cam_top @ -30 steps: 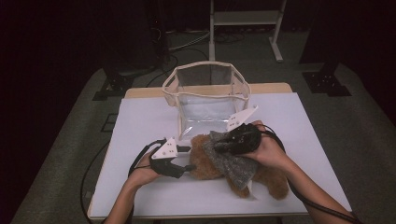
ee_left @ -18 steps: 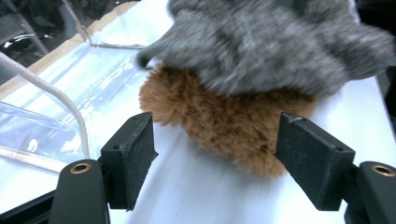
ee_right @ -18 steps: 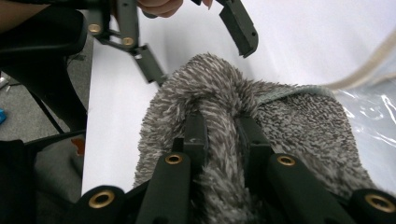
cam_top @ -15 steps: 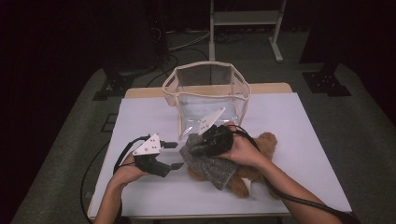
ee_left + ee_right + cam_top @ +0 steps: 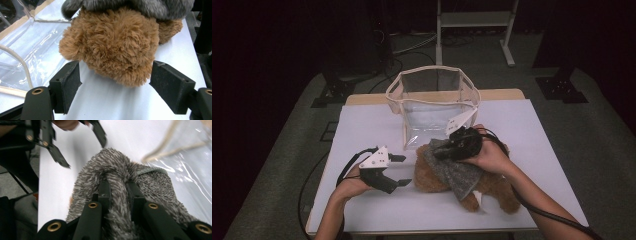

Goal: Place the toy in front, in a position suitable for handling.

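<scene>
A brown teddy bear (image 5: pixel 431 175) lies on the white table (image 5: pixel 362 120), its head (image 5: pixel 115 45) toward the left. A grey fuzzy cloth (image 5: pixel 458 174) is draped over the bear's body. My right gripper (image 5: pixel 443 153) is shut on a fold of this cloth (image 5: pixel 117 165), which bunches up between the two jaws. My left gripper (image 5: pixel 404 171) sits on the table just left of the bear's head. Its jaws have just been opening and stand wide apart, with the head just beyond the tips and no pad touching it.
A clear plastic bag with a cream rim (image 5: pixel 432 100) stands open right behind the bear. Its wall (image 5: pixel 30 42) lies close to the left jaw. Black cables trail from both grippers toward the table's front edge.
The left gripper has drawn back a little to the left from the bear's head and its jaws have spread. The right hand carried the grey cloth left over the bear, then slightly back right.
</scene>
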The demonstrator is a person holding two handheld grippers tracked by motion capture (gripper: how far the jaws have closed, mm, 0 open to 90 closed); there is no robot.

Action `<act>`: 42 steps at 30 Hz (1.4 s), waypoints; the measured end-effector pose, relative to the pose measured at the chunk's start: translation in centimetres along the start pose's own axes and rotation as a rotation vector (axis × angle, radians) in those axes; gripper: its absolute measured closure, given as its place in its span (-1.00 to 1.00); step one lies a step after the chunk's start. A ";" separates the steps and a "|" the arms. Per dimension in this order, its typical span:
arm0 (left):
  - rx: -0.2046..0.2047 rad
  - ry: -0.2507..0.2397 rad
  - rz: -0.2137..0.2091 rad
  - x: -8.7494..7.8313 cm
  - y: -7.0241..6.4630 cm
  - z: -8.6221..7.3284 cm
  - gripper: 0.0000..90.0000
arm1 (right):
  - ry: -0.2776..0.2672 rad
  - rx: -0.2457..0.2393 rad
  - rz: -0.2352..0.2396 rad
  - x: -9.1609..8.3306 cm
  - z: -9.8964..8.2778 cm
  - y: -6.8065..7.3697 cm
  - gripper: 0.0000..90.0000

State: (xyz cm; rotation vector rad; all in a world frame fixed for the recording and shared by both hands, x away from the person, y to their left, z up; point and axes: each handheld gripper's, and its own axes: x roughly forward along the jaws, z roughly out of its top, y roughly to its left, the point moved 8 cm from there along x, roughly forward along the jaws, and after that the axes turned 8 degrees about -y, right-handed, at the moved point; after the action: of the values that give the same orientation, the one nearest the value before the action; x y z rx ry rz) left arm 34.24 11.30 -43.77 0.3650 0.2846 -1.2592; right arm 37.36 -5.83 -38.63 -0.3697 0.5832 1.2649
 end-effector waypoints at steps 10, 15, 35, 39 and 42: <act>0.002 0.005 -0.004 0.5 -0.2 0.2 -0.55 | 0.016 0.094 -0.070 -2.9 -3.0 -2.9 0.68; 0.009 0.000 -0.006 0.8 -0.4 0.5 -0.55 | 0.023 0.093 -0.044 -2.1 -3.3 -2.3 0.68; 0.082 0.009 -0.048 4.6 -2.7 1.9 -0.54 | 0.019 0.043 0.035 -1.6 -3.2 1.0 0.68; 0.083 0.014 -0.054 4.6 -2.8 1.8 -0.54 | 0.006 0.057 -0.007 -2.5 -3.1 -0.4 0.68; 0.087 0.016 -0.055 4.6 -2.8 1.7 -0.54 | -0.003 0.083 -0.039 -3.2 -3.3 -1.6 0.67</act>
State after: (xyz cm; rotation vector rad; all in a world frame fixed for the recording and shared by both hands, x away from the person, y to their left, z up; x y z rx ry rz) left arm 32.84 5.82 -44.36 0.4441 0.2556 -1.3260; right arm 37.64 -10.61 -39.48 -0.3088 0.6214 1.2002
